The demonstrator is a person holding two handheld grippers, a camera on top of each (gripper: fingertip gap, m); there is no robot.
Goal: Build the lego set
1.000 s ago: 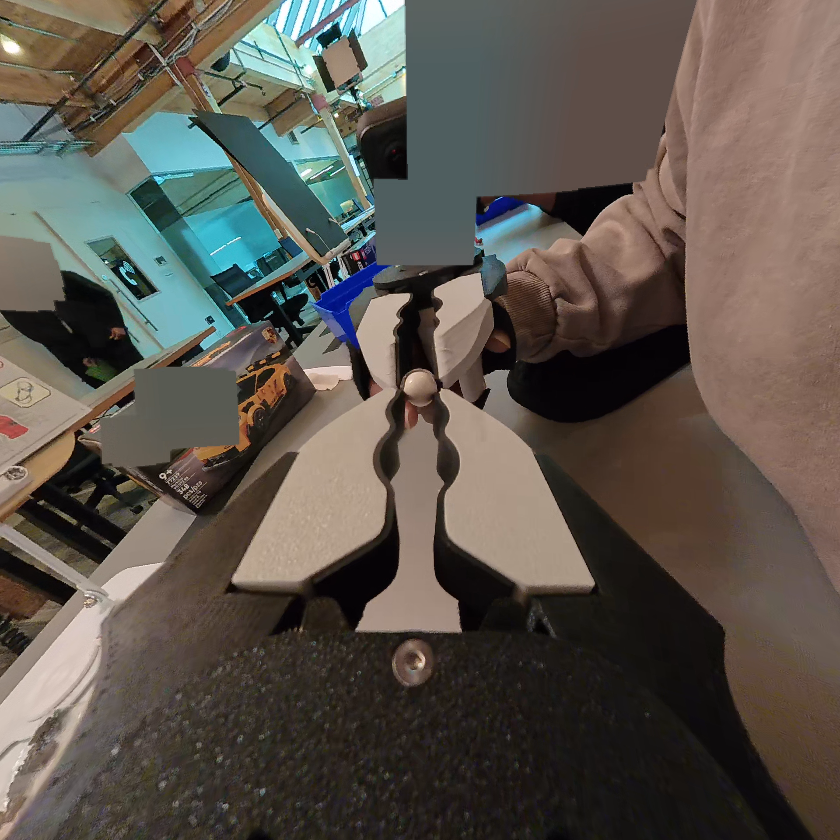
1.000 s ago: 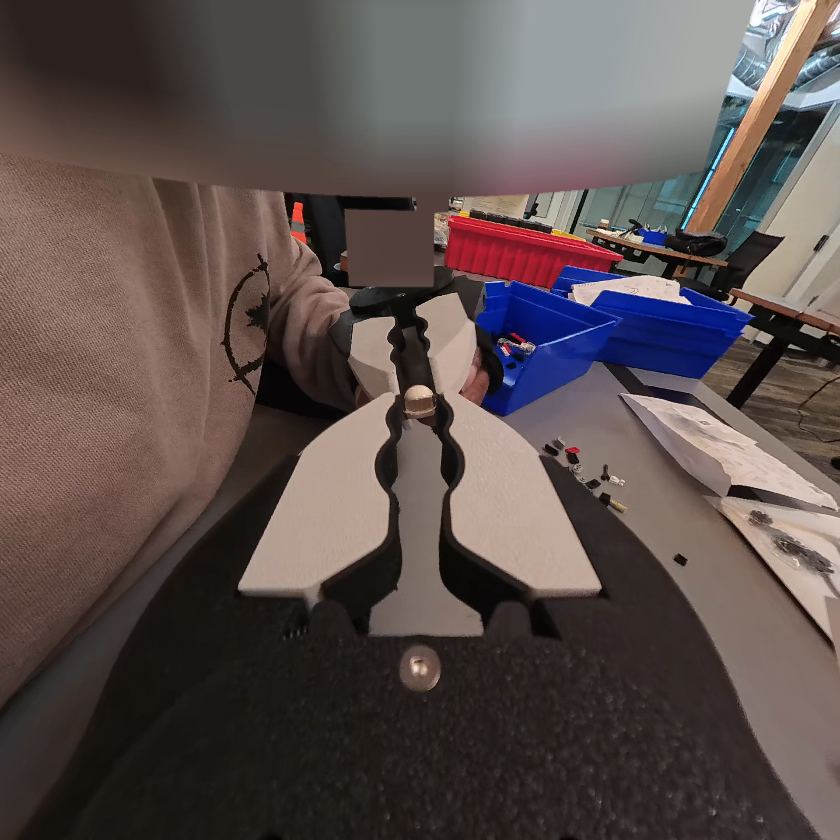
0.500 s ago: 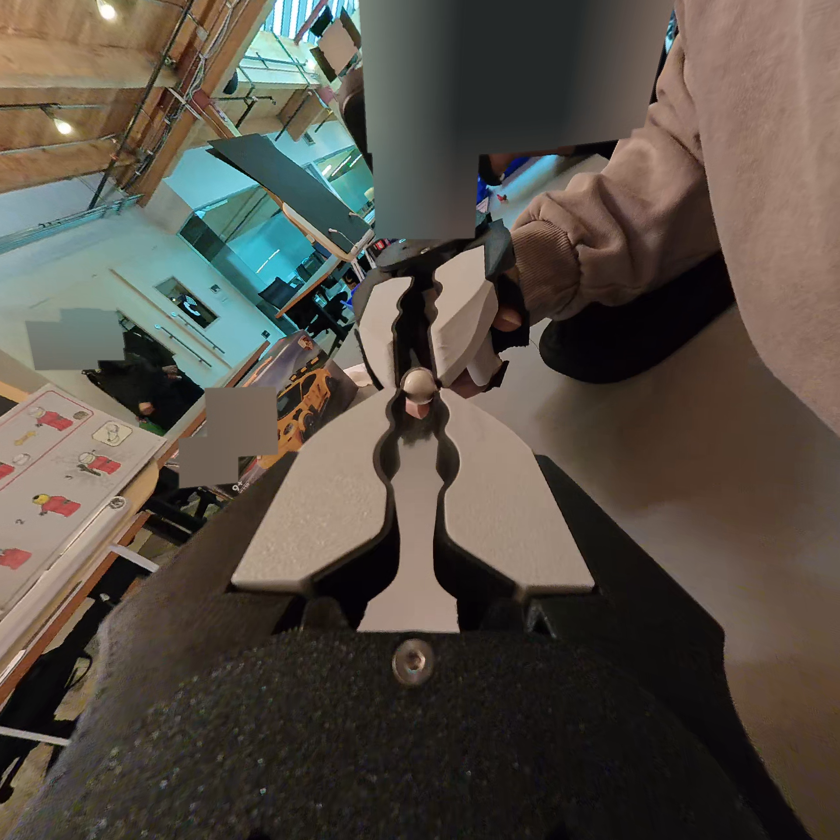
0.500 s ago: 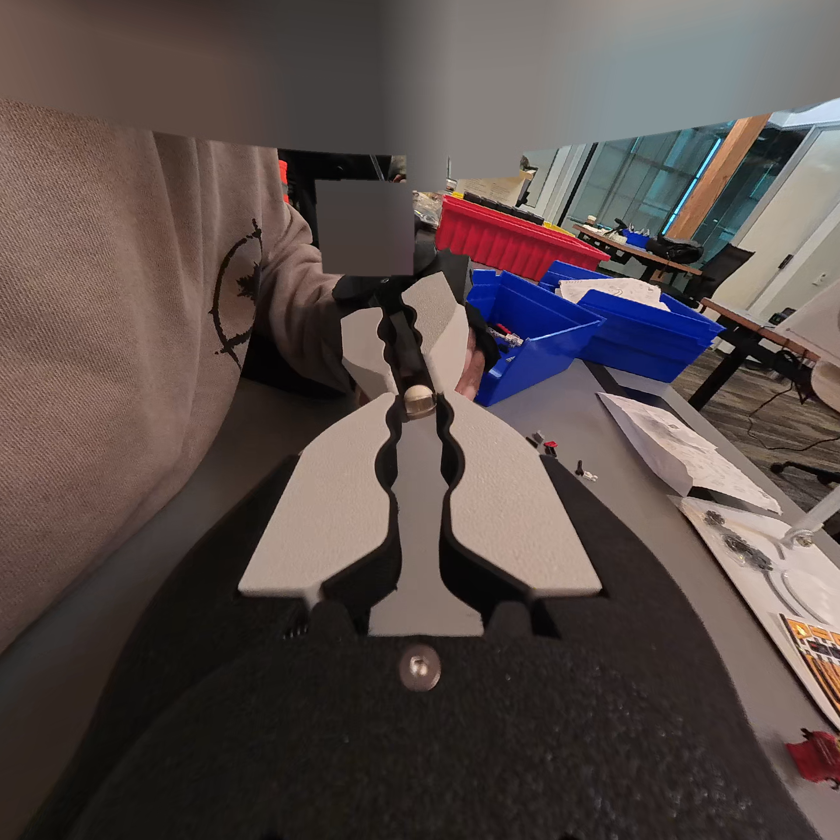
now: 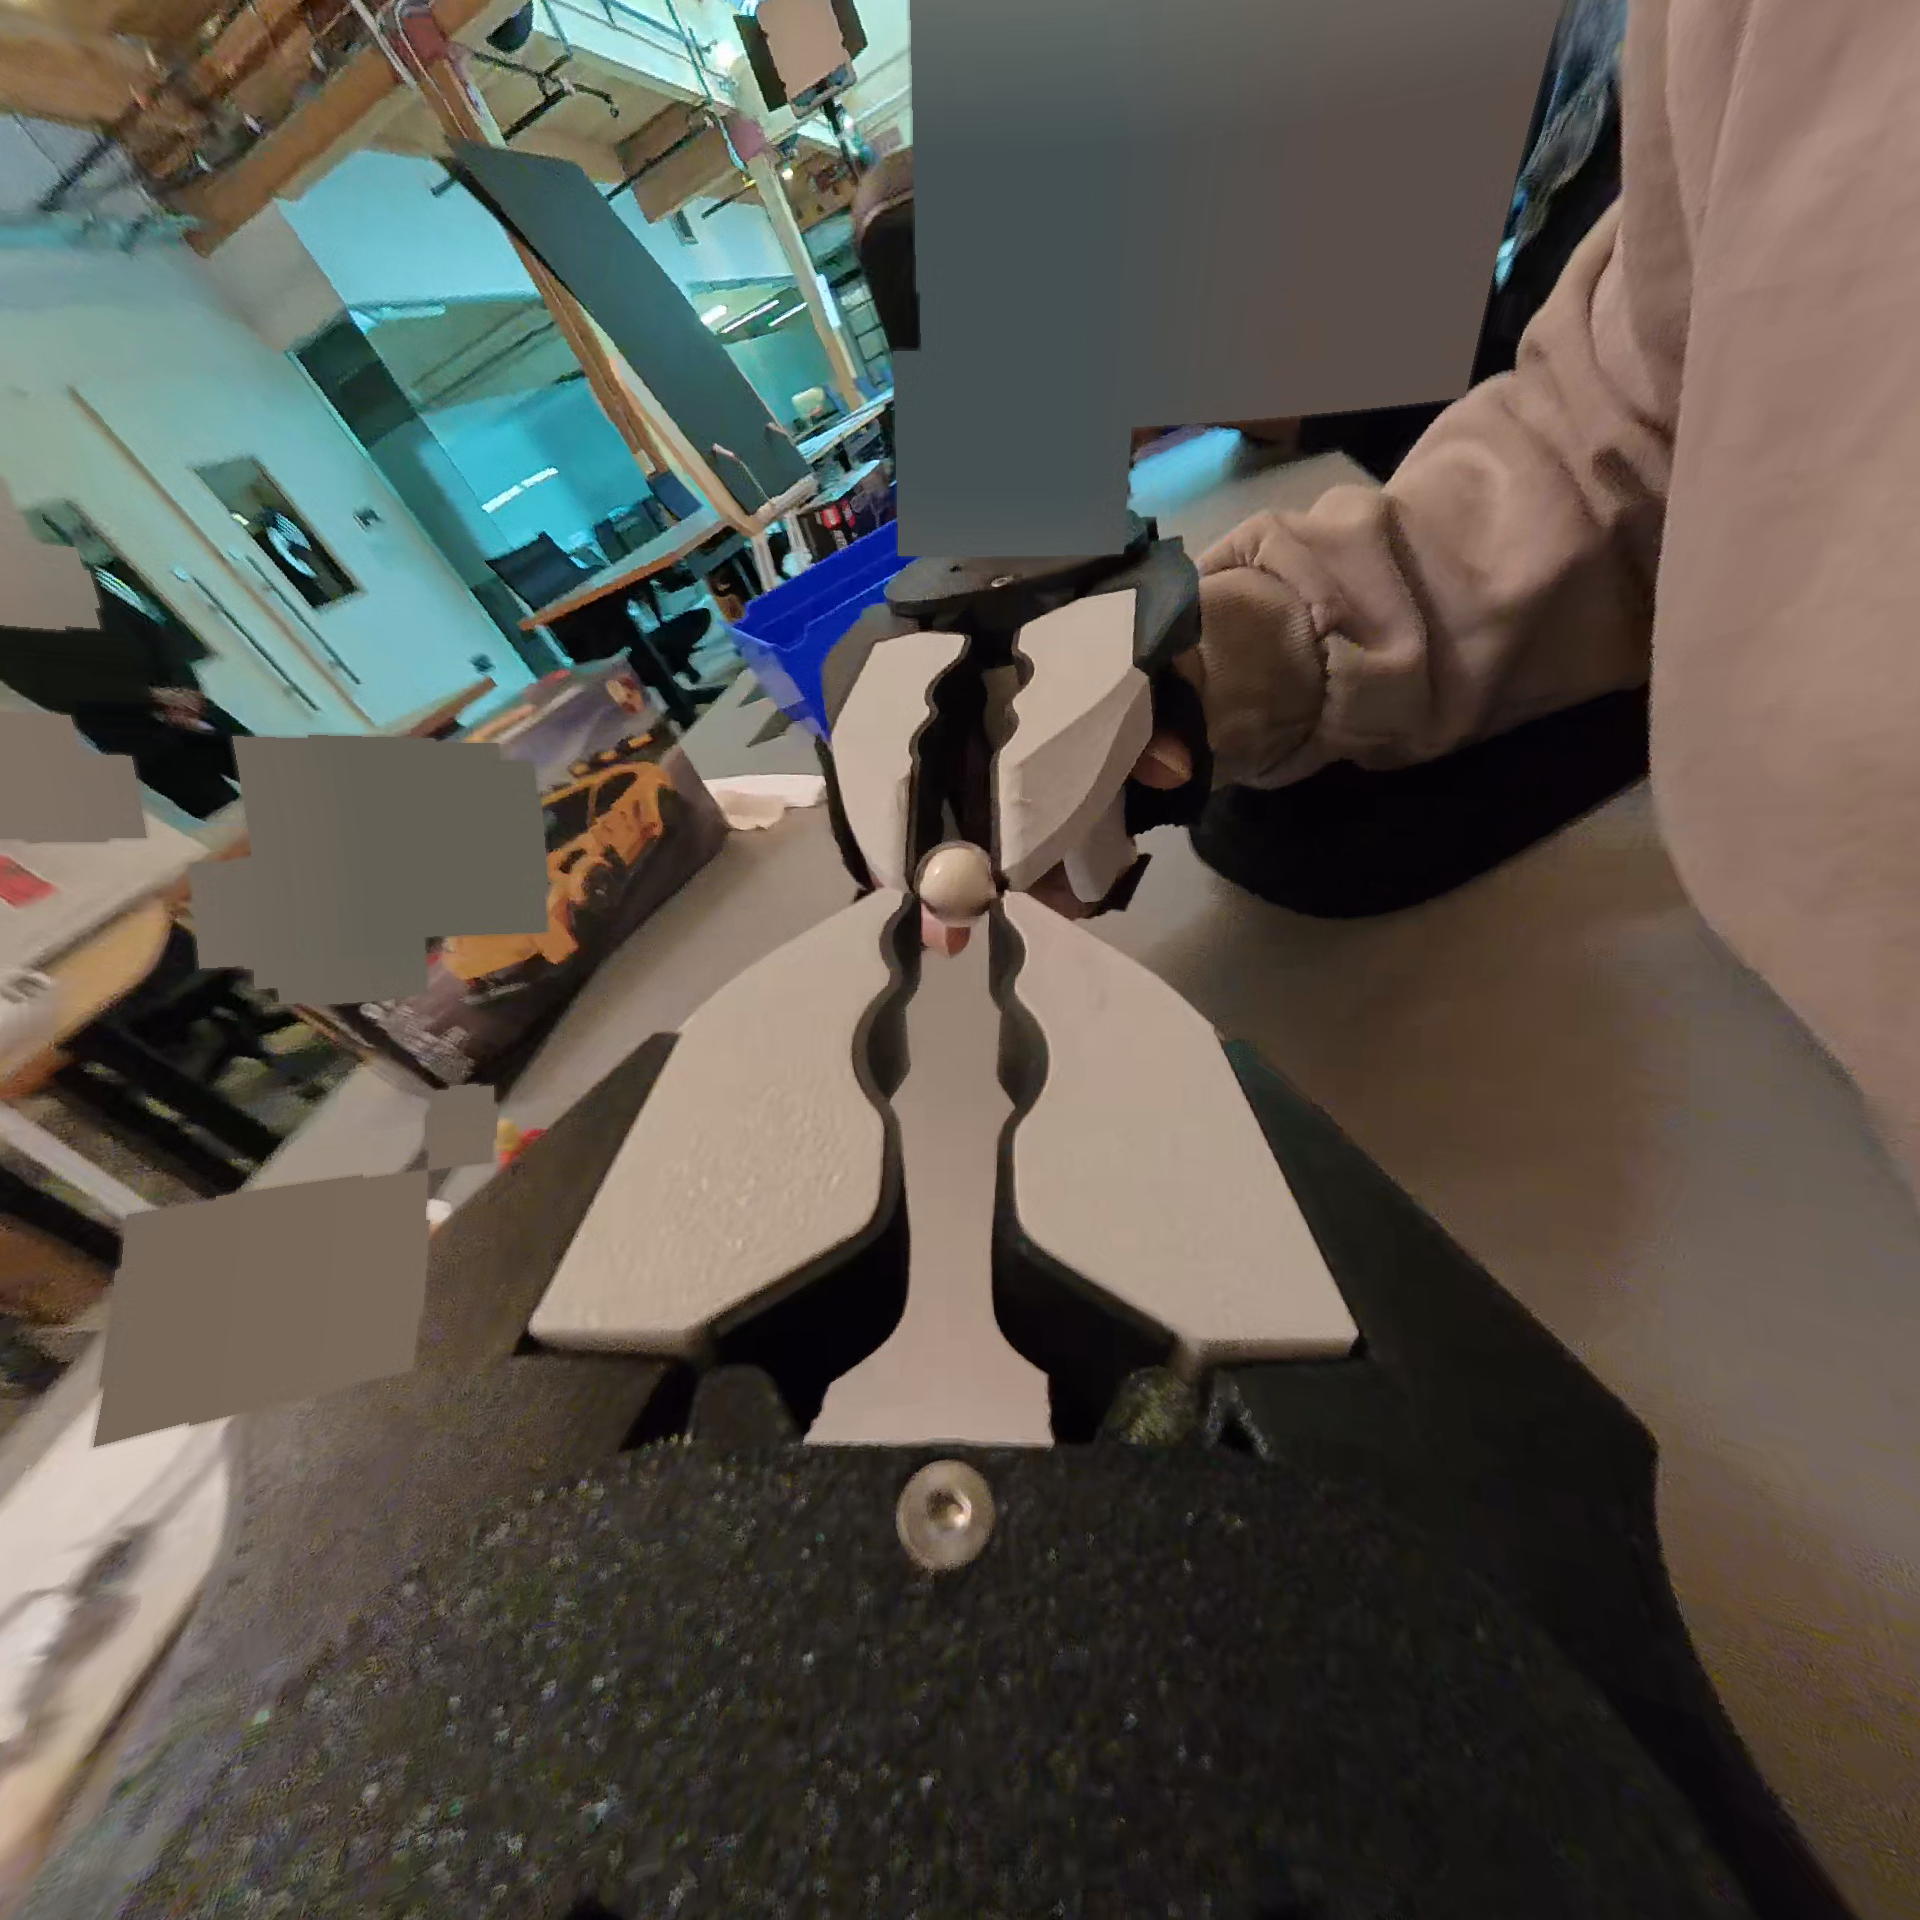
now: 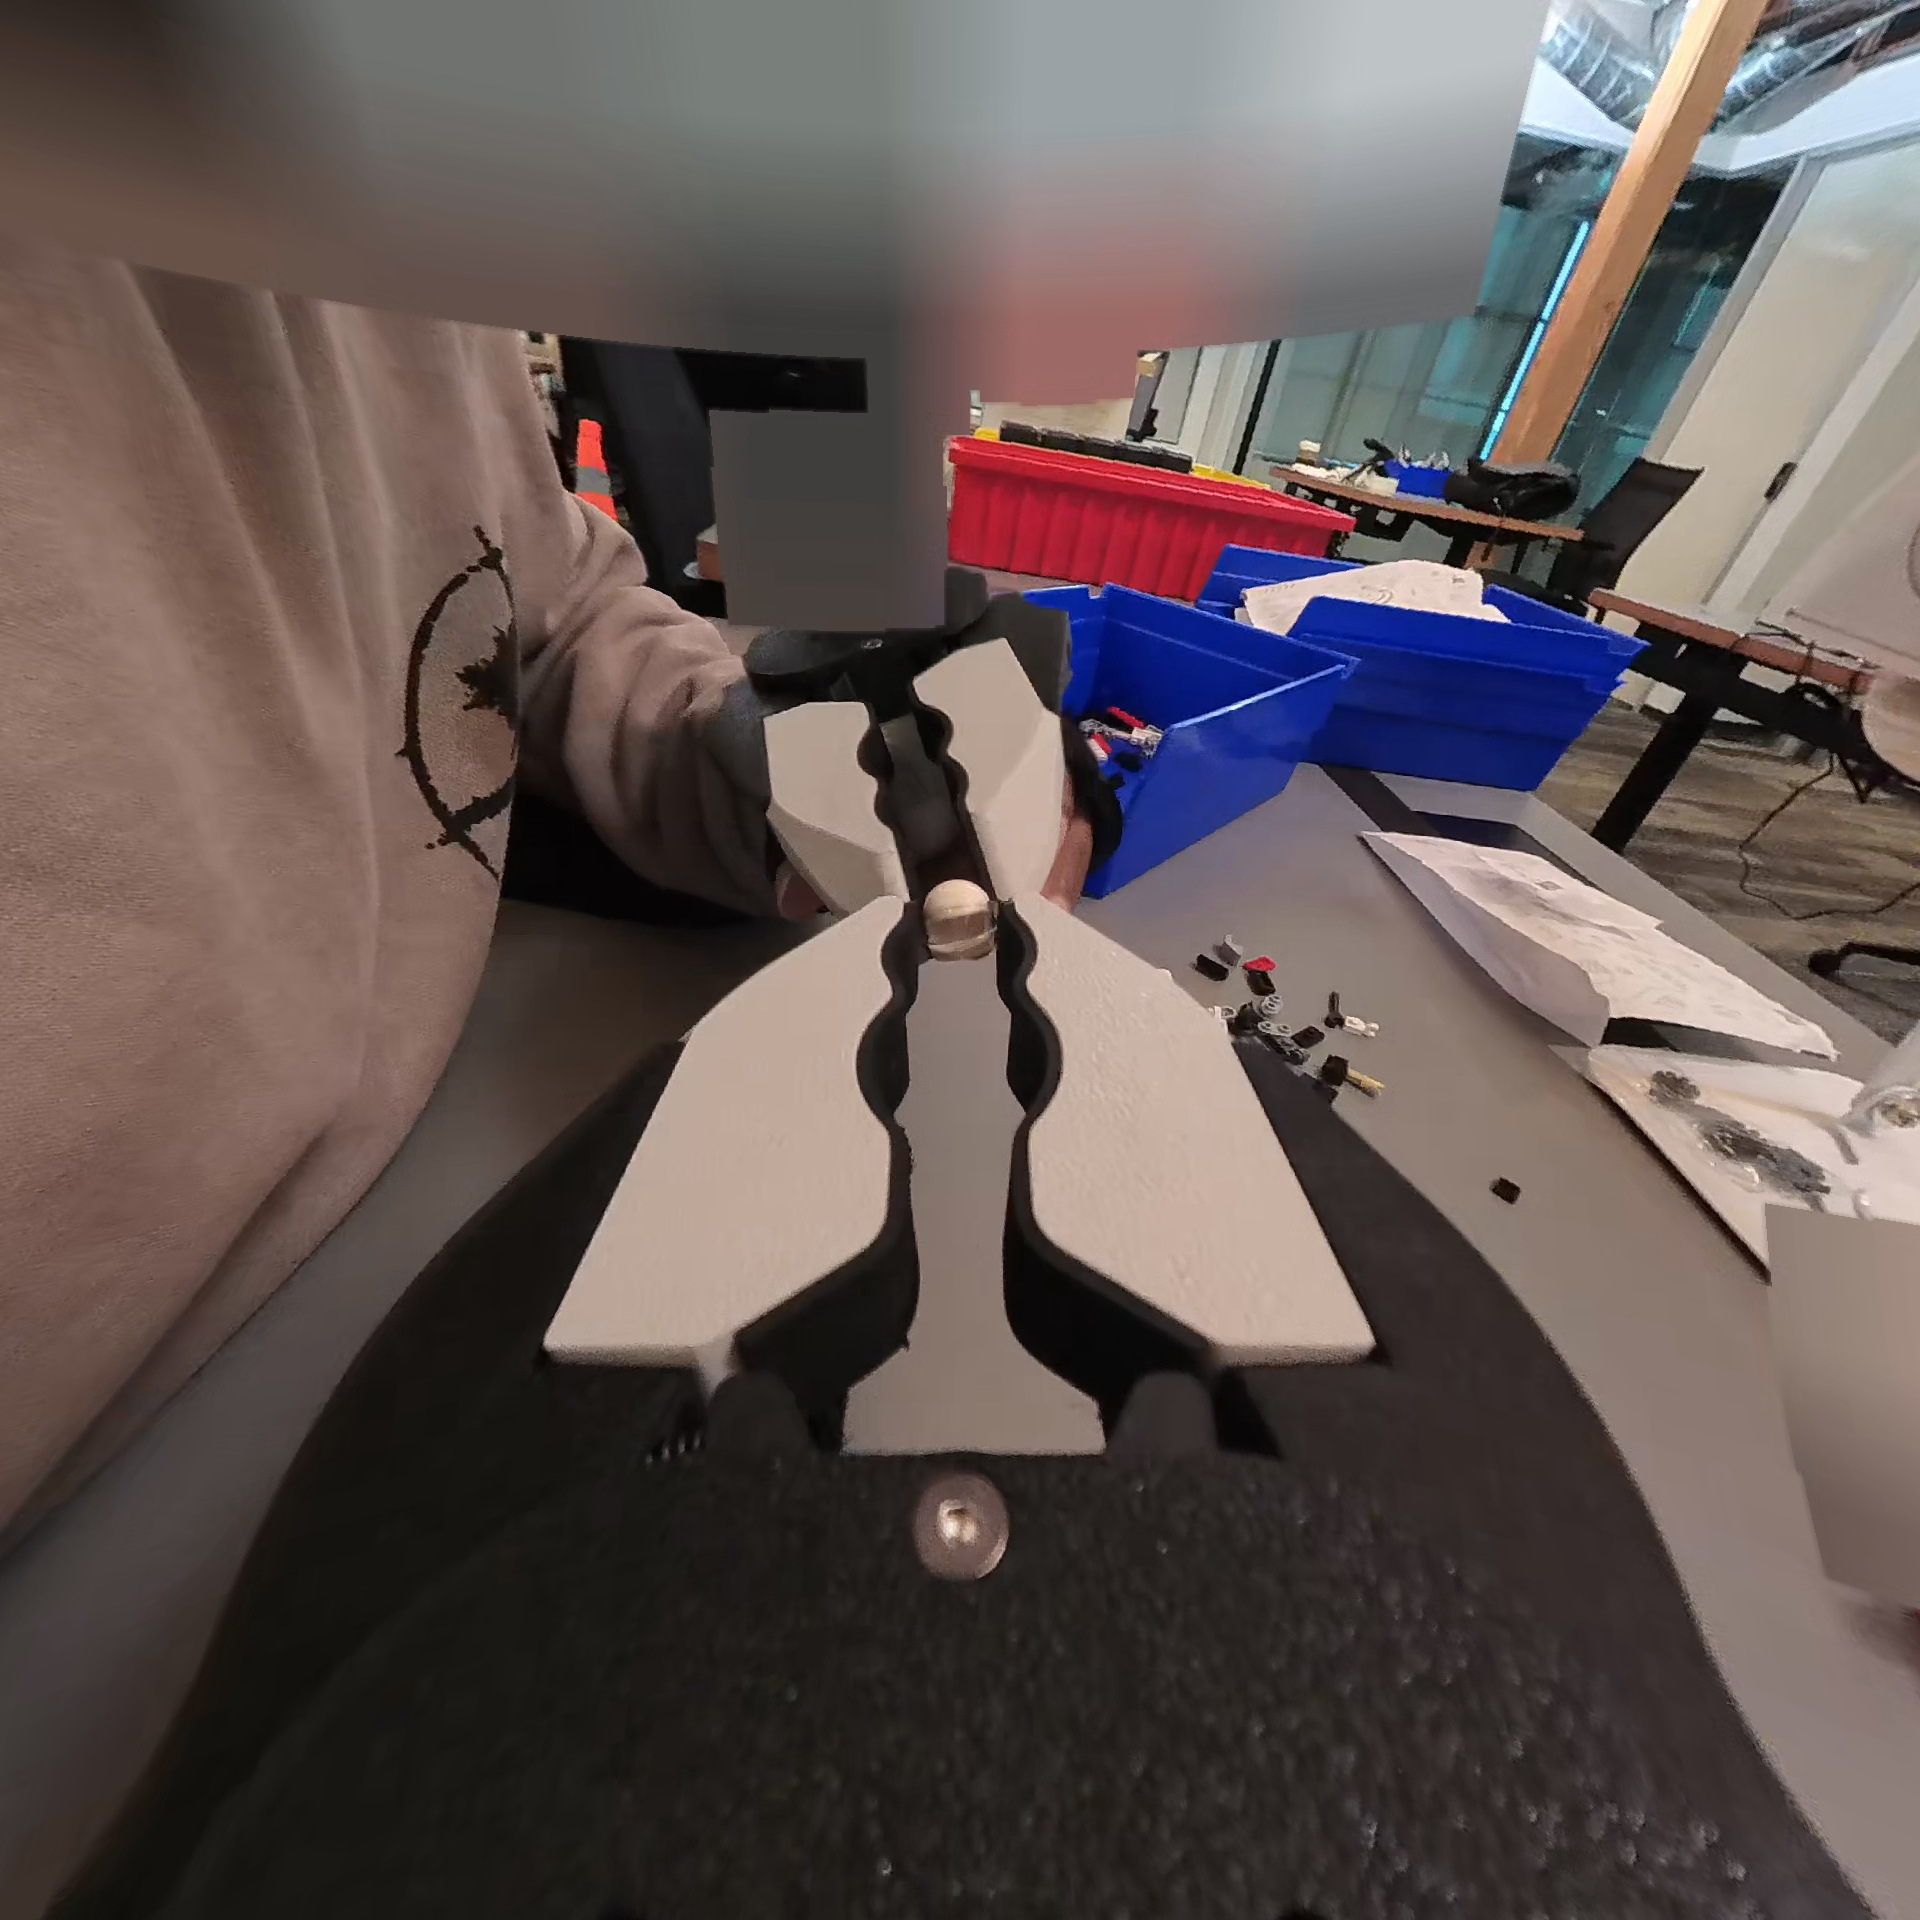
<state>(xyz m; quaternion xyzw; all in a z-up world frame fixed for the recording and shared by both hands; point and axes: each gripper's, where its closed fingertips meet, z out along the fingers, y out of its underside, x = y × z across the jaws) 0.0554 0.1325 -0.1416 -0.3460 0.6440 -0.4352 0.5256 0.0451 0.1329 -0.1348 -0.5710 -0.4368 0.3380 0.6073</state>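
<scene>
The left tool (image 5: 951, 914) and right tool (image 6: 958, 925) are meeting tip to tip above the tabletop (image 6: 1455, 935), both clamped on one small round white piece (image 5: 954, 881), likely to press it onto a reddish bit (image 5: 951, 938) under it. The hands are holding them level, facing each other. Loose pieces (image 6: 1288, 1023) are lying near a blue bin (image 6: 1195, 748).
</scene>
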